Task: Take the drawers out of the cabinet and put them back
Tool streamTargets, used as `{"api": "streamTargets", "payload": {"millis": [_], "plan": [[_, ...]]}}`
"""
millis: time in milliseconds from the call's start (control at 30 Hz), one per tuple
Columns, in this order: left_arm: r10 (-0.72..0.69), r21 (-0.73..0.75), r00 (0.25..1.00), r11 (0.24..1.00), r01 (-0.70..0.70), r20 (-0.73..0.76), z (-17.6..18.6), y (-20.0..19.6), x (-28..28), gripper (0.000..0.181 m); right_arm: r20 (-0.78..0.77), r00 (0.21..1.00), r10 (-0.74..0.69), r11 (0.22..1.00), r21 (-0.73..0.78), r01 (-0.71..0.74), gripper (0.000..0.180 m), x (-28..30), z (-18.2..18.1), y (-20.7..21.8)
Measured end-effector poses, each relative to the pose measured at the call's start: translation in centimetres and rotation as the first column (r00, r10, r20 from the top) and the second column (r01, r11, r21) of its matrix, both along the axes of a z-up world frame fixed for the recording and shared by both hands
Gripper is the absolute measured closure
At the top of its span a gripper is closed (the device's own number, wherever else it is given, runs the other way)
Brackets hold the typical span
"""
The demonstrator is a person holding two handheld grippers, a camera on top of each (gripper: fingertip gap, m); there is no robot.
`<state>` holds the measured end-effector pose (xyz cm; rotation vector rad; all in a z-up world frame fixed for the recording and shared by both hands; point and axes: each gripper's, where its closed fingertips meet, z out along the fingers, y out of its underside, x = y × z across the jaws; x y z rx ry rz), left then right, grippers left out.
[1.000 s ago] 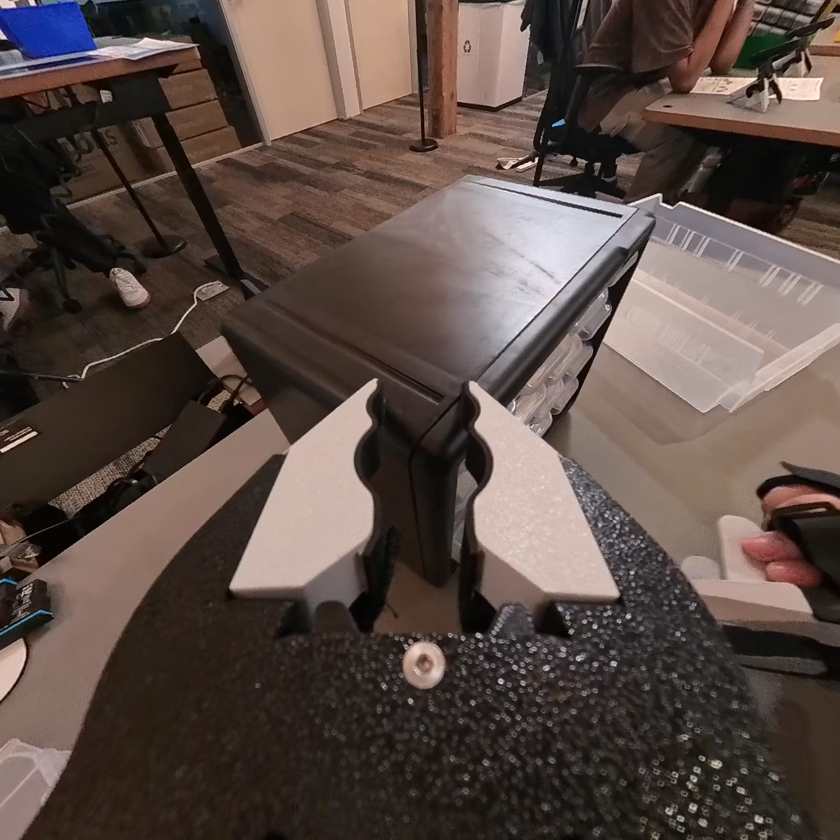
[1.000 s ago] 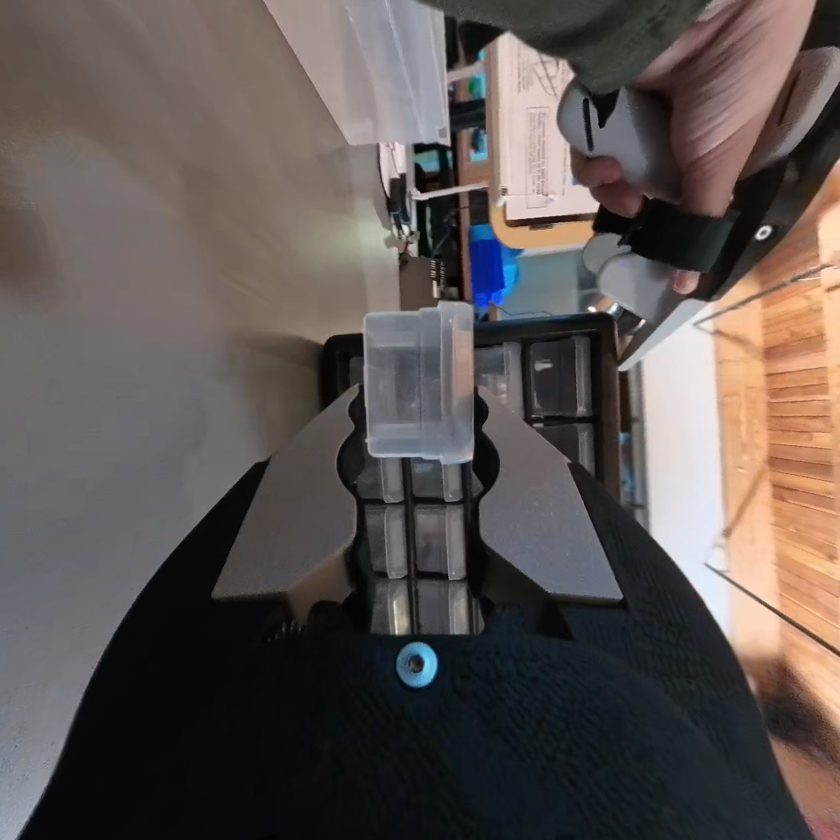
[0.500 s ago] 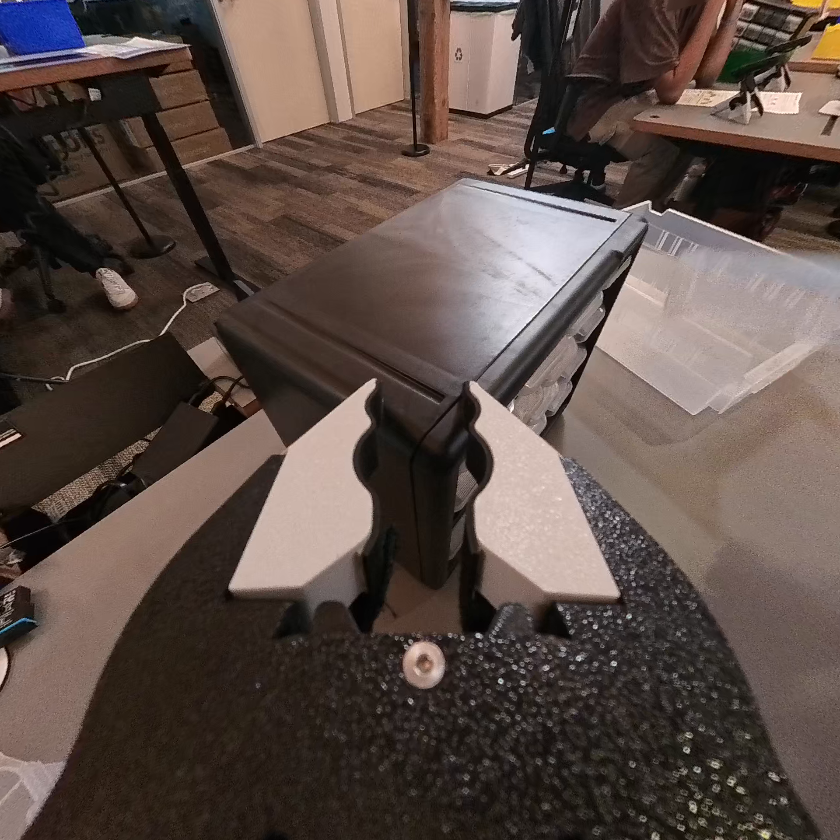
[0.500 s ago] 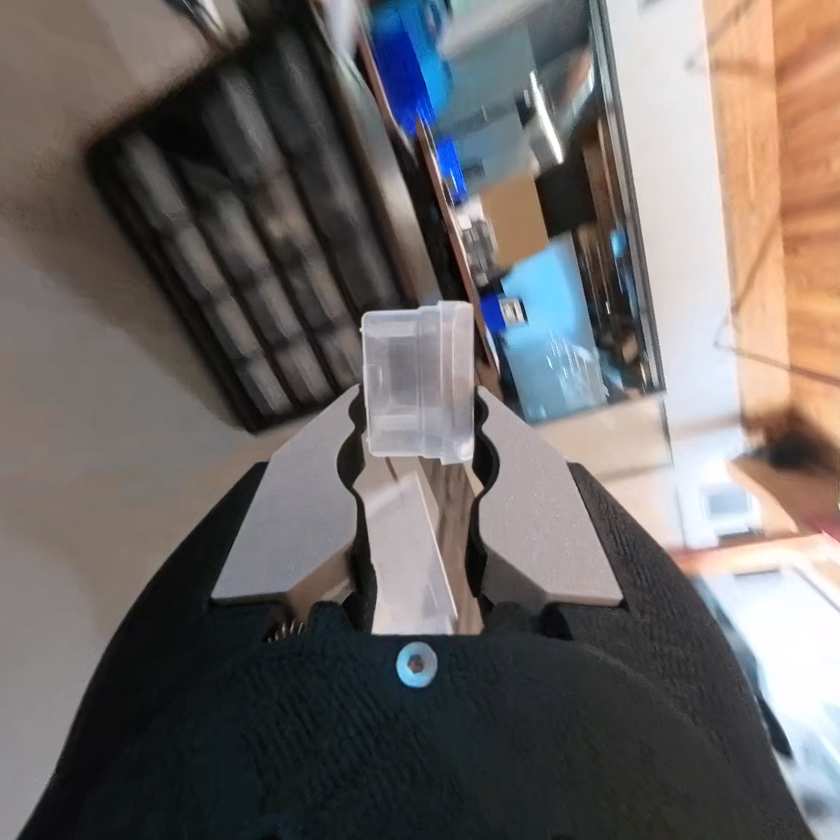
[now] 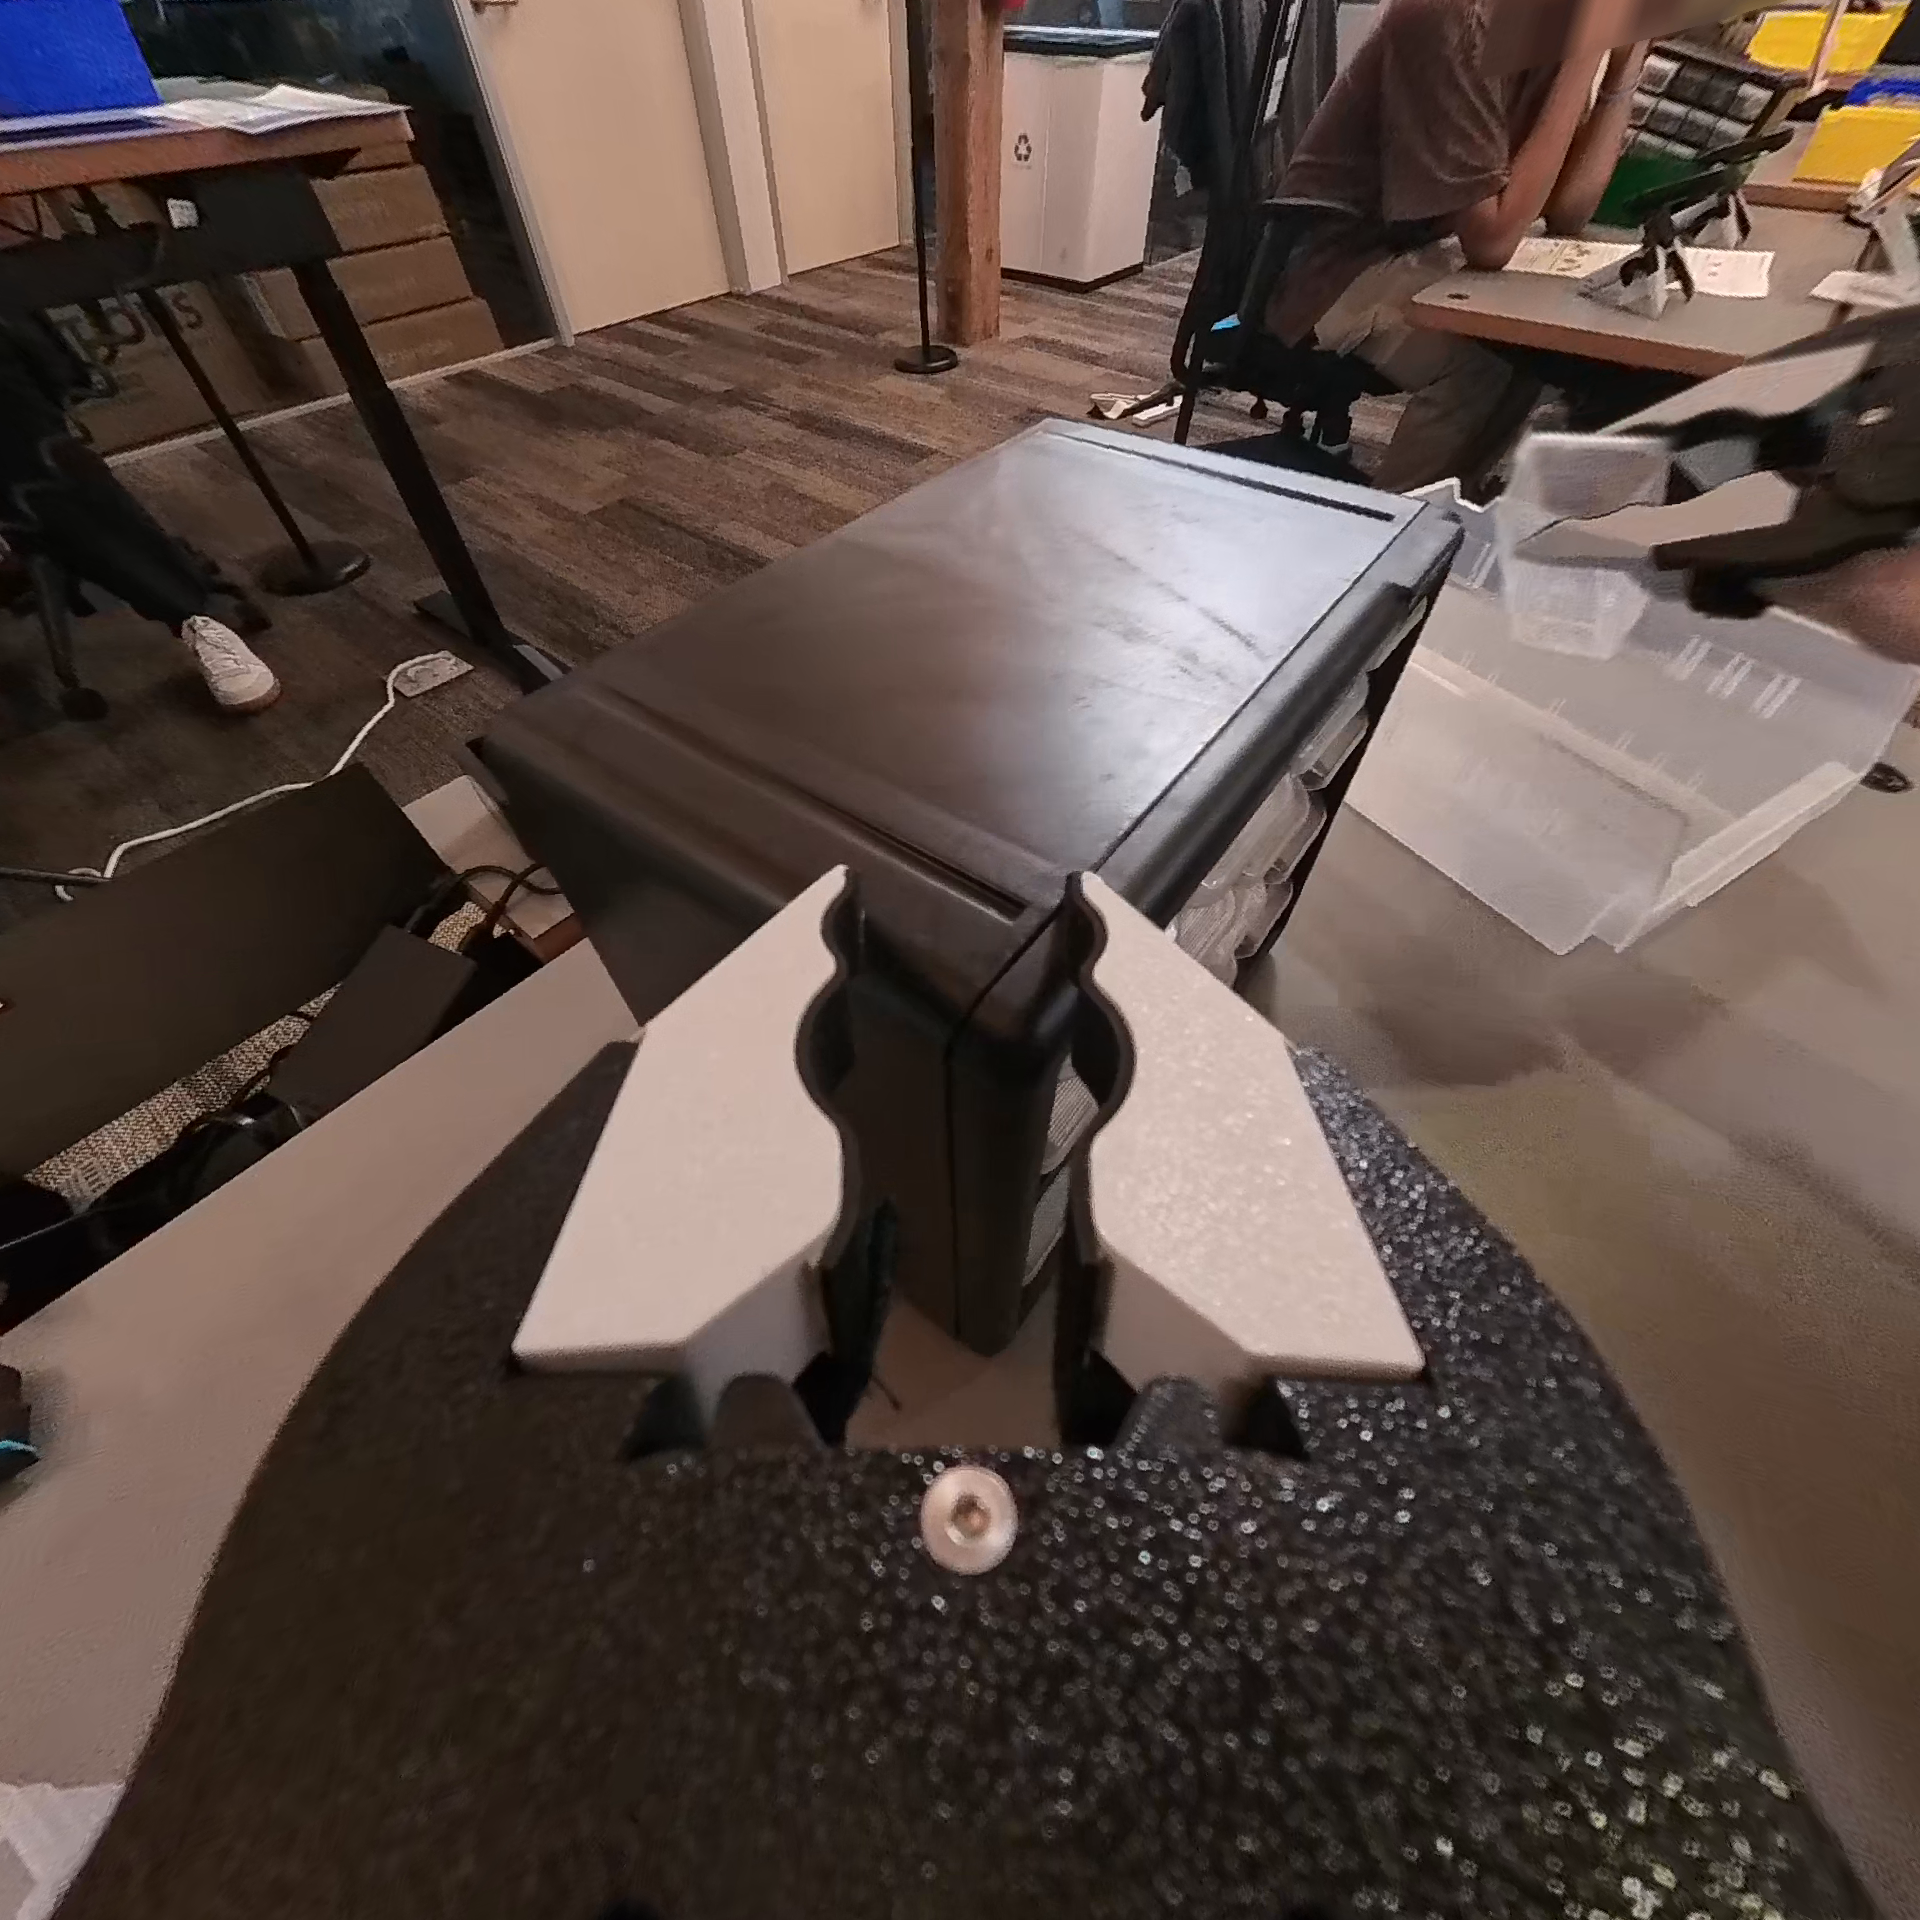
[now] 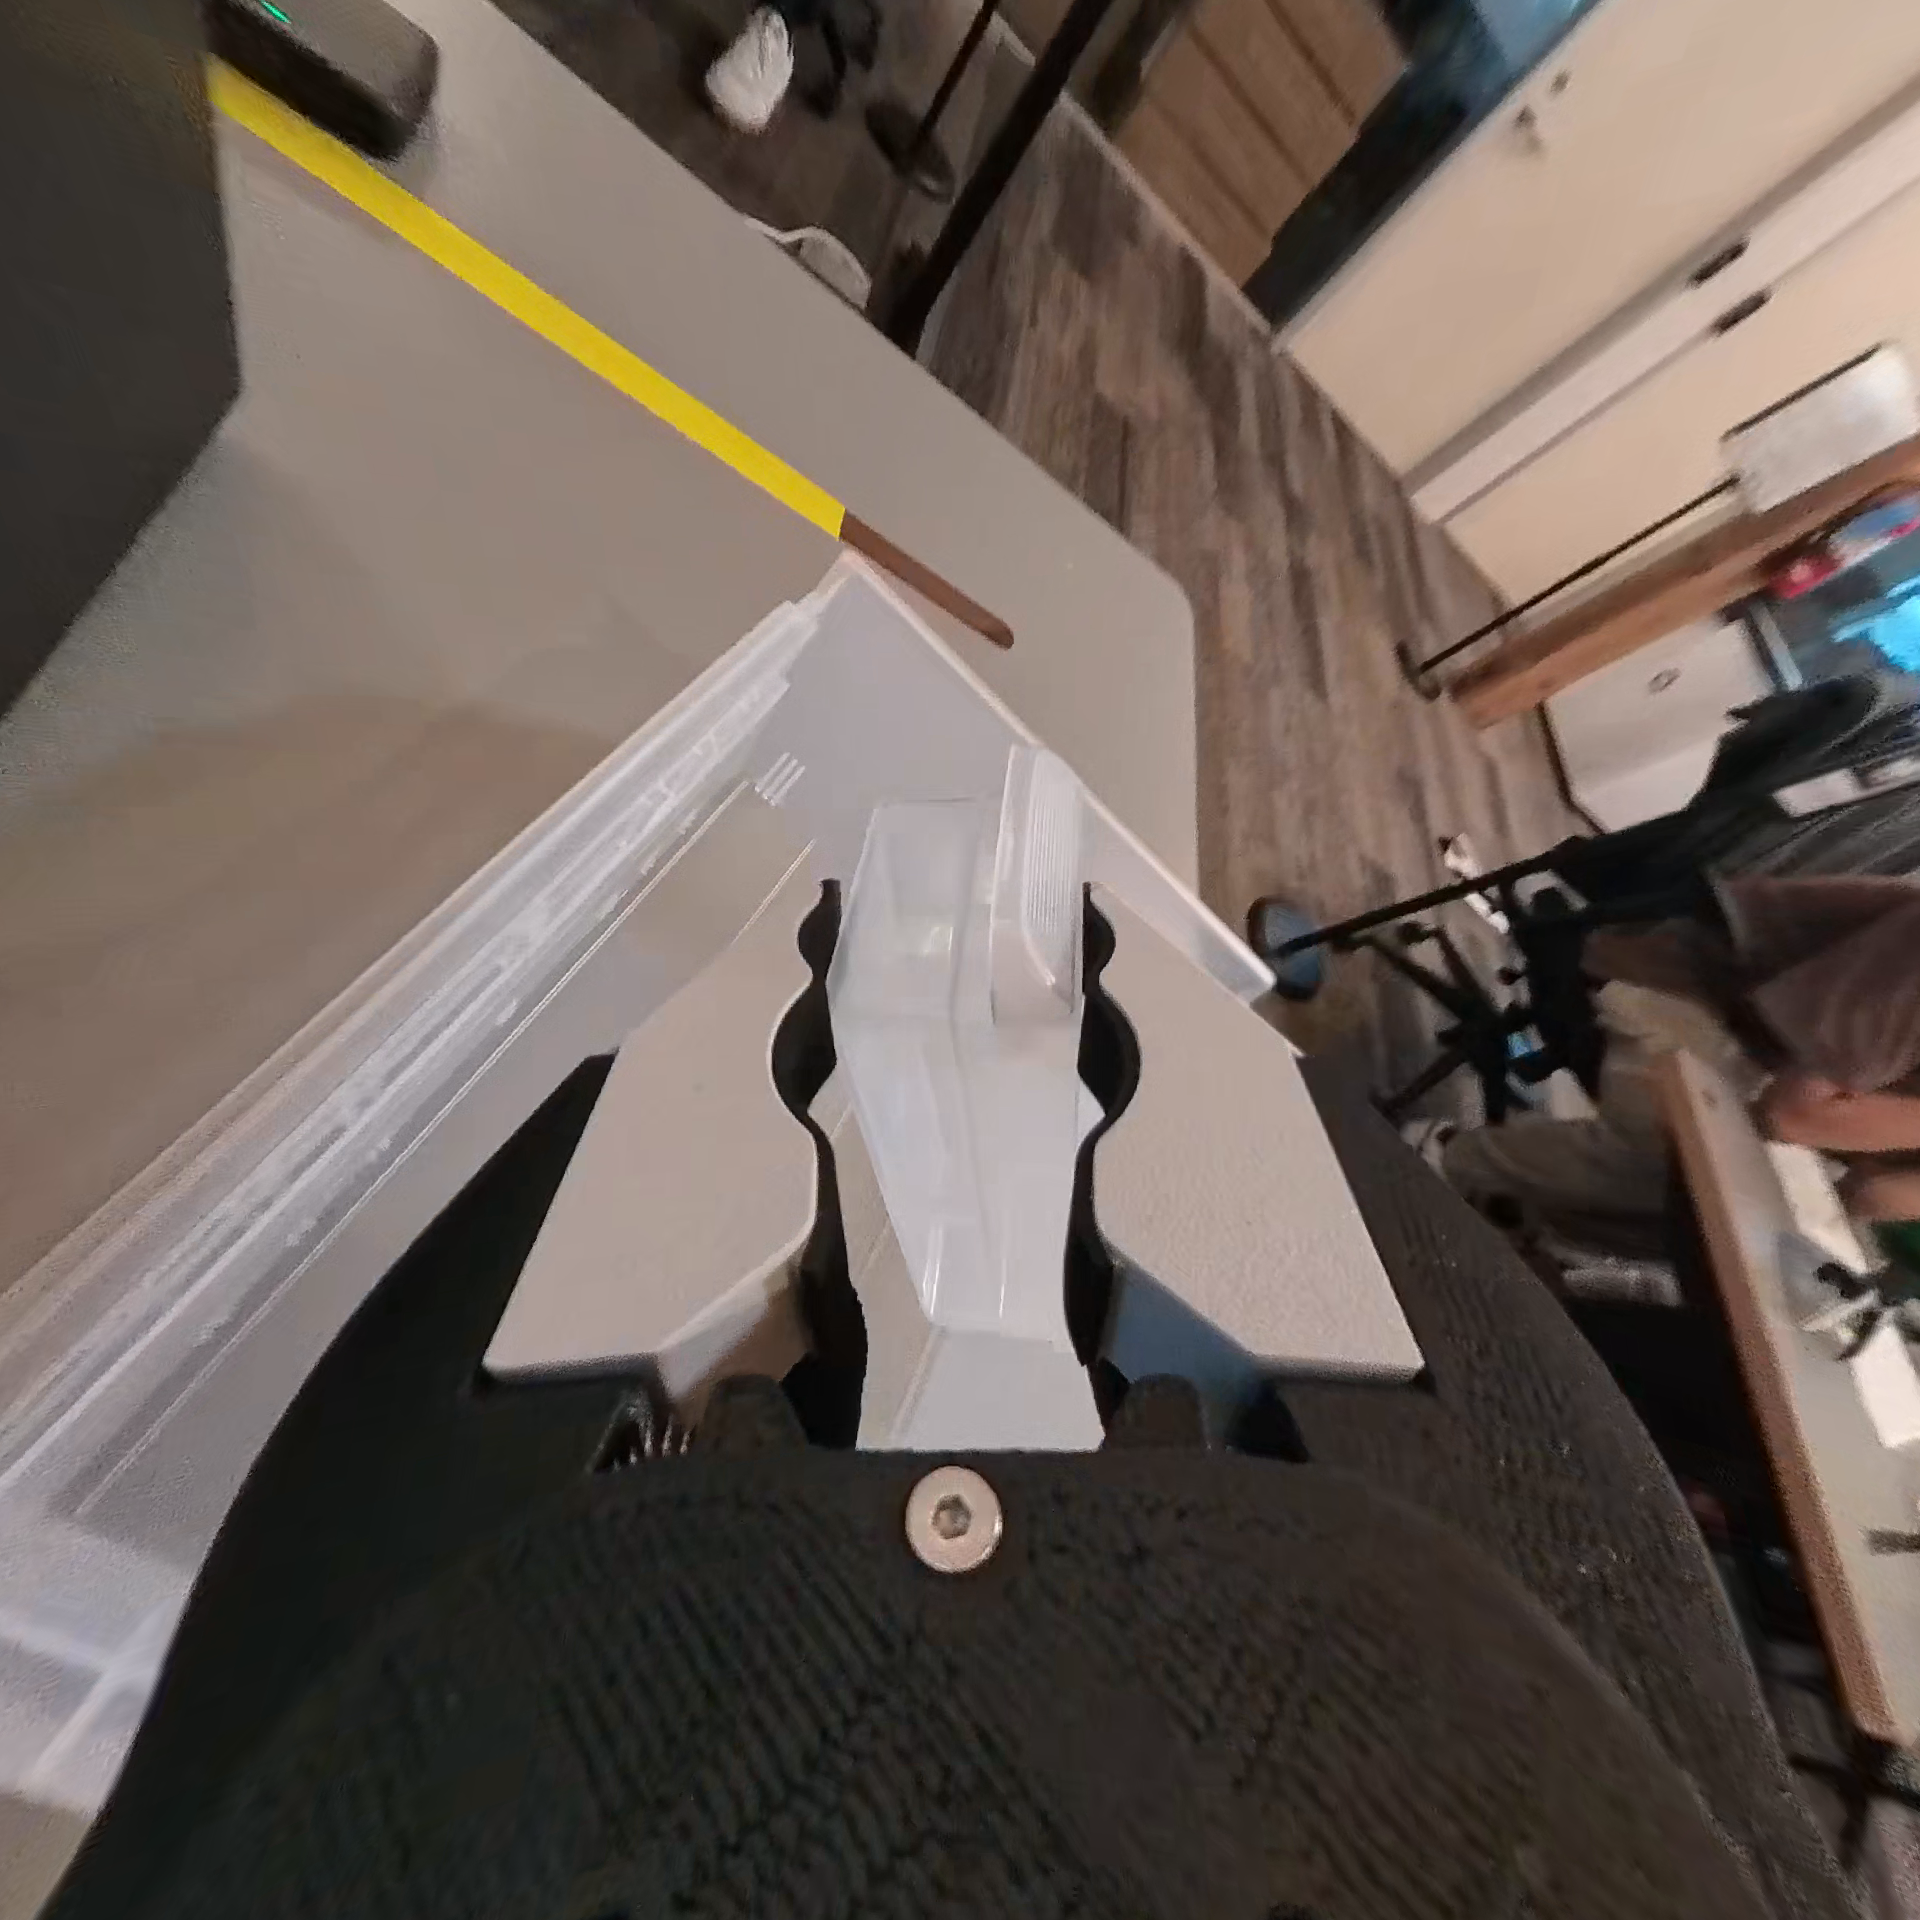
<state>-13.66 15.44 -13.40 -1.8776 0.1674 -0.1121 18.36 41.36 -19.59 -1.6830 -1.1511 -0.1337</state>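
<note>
The black cabinet (image 5: 1039, 644) stands on the grey table, and its clear drawers (image 5: 1283, 831) show along its right face. My left gripper (image 5: 961, 935) is shut on the cabinet's near top corner. My right gripper (image 6: 956, 894) is shut on a small clear drawer (image 6: 935, 997) and holds it tilted above a large clear tray (image 6: 416, 1039). In the left wrist view the right gripper (image 5: 1538, 499) shows at the upper right, holding the small drawer (image 5: 1569, 582) over the tray (image 5: 1621, 810), to the right of the cabinet.
A yellow and brown tape stripe (image 6: 520, 301) crosses the table (image 6: 468, 582) beyond the tray. The table's edge and the floor lie just past it. A person (image 5: 1434, 177) sits at another desk behind. Black boxes and cables (image 5: 208, 966) lie left of the cabinet.
My right gripper has swung away from the cabinet's front with the small drawer and now holds it over the clear tray. My left gripper has stayed clamped on the cabinet corner.
</note>
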Motion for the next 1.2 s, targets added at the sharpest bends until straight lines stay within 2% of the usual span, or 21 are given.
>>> {"api": "streamTargets", "payload": {"millis": [200, 333, 500, 567, 733, 800, 900, 967, 1067, 1133, 1200], "plan": [[-0.002, 0.001, 1.000, 1.000, 0.002, 0.007, 0.0, 0.0, -0.1, 0.143, 0.008, 0.996, -0.092, 0.989, -0.118, 0.092, 0.136, -0.6, -4.6, 4.4], [-0.002, 0.000, 1.000, 1.000, 0.002, 0.006, 0.0, 0.0, 0.0, 0.143, 0.062, 0.988, -0.143, 0.985, -0.093, 0.149, 0.136, -0.9, -6.5, 6.6], [-0.002, 0.000, 1.000, 1.000, 0.002, 0.006, 0.0, 0.0, -0.1, 0.143, 0.051, 0.991, -0.121, 0.985, -0.121, 0.126, 0.137, -2.9, -7.9, 7.2], [-0.001, 0.000, 1.000, 1.000, 0.001, 0.006, 0.0, 0.0, -0.1, 0.143, 0.028, 0.994, -0.105, 0.982, -0.152, 0.108, 0.143, -3.8, -8.6, 7.1], [-0.003, 0.000, 1.000, 1.000, 0.003, 0.006, 0.0, 0.0, -0.1, 0.143, -0.112, 0.985, -0.135, 0.966, -0.236, 0.106, 0.124, -4.5, -9.6, 7.8], [-0.003, 0.001, 1.000, 1.000, 0.003, 0.007, 0.0, 0.0, -0.1, 0.143, -0.218, 0.964, -0.151, 0.967, -0.235, 0.098, 0.123, -4.2, -8.4, 7.7], [-0.004, 0.002, 1.000, 1.000, 0.004, 0.009, 0.0, 0.0, -0.1, 0.142, -0.388, 0.913, -0.125, 0.987, -0.145, 0.074, 0.124, -3.0, -4.1, 6.8], [0.000, 0.001, 1.000, 1.000, 0.000, 0.013, 0.0, 0.1, -0.2, 0.139, -0.434, 0.896, -0.094, 0.993, -0.100, 0.056, 0.124, -2.2, -1.9, 5.8], [0.000, 0.002, 1.000, 1.000, 0.000, 0.013, 0.0, 0.1, -0.1, 0.139, -0.444, 0.894, -0.063, 0.992, -0.128, 0.007, 0.123, -1.9, -0.8, 4.1], [0.001, 0.002, 1.000, 1.000, -0.001, 0.012, 0.0, 0.1, -0.1, 0.139, -0.483, 0.874, 0.046, 0.988, -0.107, -0.111, 0.122, -3.5, 1.0, 1.0], [0.002, 0.001, 1.000, 1.000, -0.002, 0.011, 0.0, 0.1, -0.1, 0.139, -0.472, 0.849, 0.238, 0.960, -0.018, -0.279, 0.122, -6.5, 3.0, -4.0]]}}
